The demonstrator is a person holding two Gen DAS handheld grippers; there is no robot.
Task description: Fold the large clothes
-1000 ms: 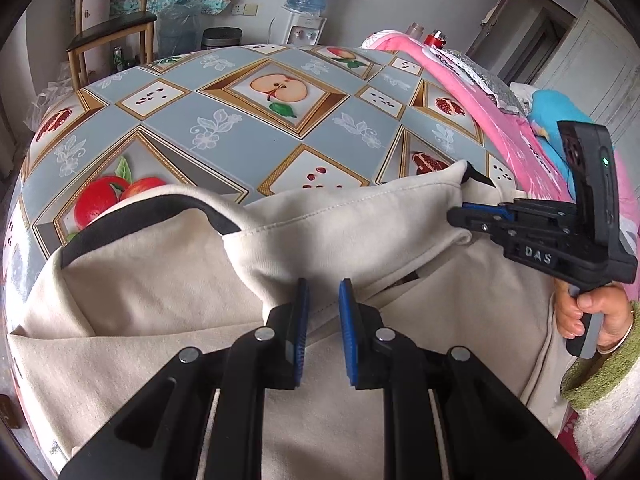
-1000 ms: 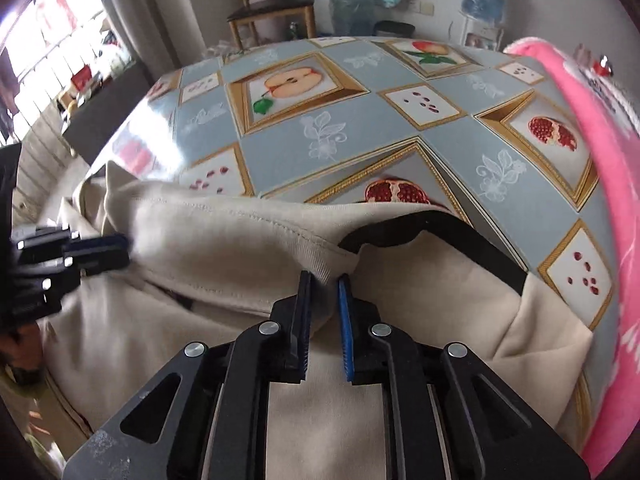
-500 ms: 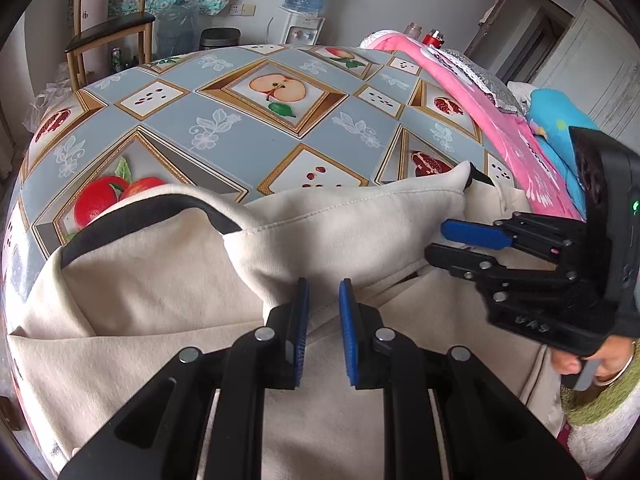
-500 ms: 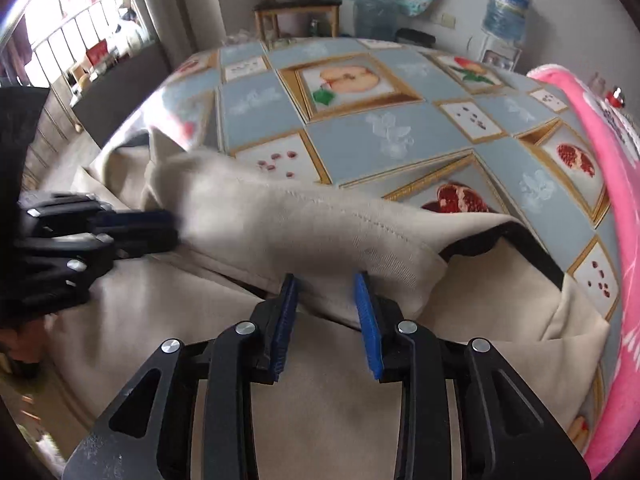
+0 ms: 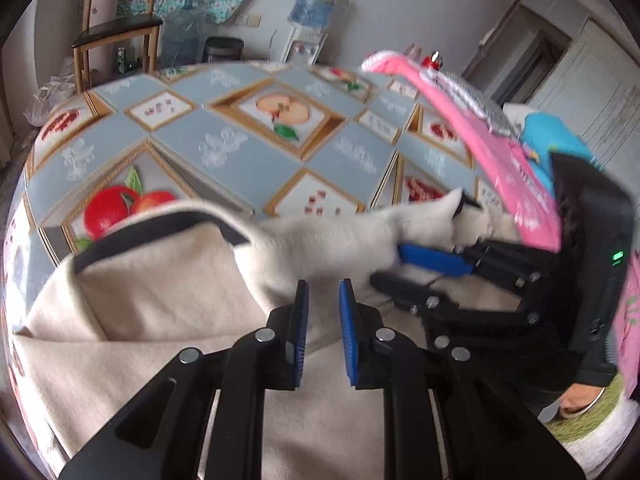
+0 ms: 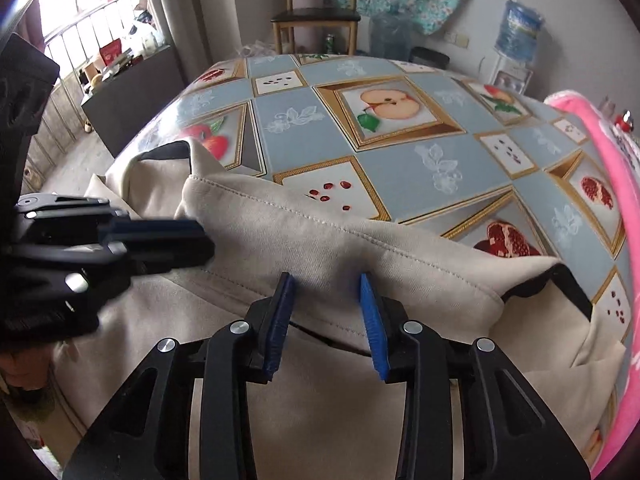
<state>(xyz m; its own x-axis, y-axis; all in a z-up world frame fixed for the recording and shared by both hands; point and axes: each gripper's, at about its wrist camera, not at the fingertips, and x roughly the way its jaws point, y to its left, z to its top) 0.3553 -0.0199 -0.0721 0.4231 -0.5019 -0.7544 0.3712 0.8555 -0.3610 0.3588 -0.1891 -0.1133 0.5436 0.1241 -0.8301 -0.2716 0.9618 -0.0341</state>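
A cream garment [image 5: 160, 300] with a black-lined neck lies at the near side of the fruit-patterned table [image 5: 248, 160], its top layer folded over. My left gripper [image 5: 322, 304] is shut on the folded edge, which runs down between its blue pads. It also shows at the left of the right wrist view as the left gripper [image 6: 204, 242]. My right gripper [image 6: 326, 292] straddles a ridge of the garment [image 6: 320, 232] with its jaws opening; the pads stand apart from the cloth. From the left wrist view, the right gripper [image 5: 388, 266] is close beside my left one.
A pink cloth [image 5: 500, 160] lies along the table's right edge, with a blue item [image 5: 556, 136] behind it. A wooden chair [image 5: 116, 32] and a water dispenser [image 5: 316, 0] stand beyond the far edge. A hand [image 5: 576, 400] holds the right gripper's handle.
The right gripper's jaws have spread apart, releasing the fold, and it has slid along the folded edge toward the left gripper. The left gripper has kept its grip and place.
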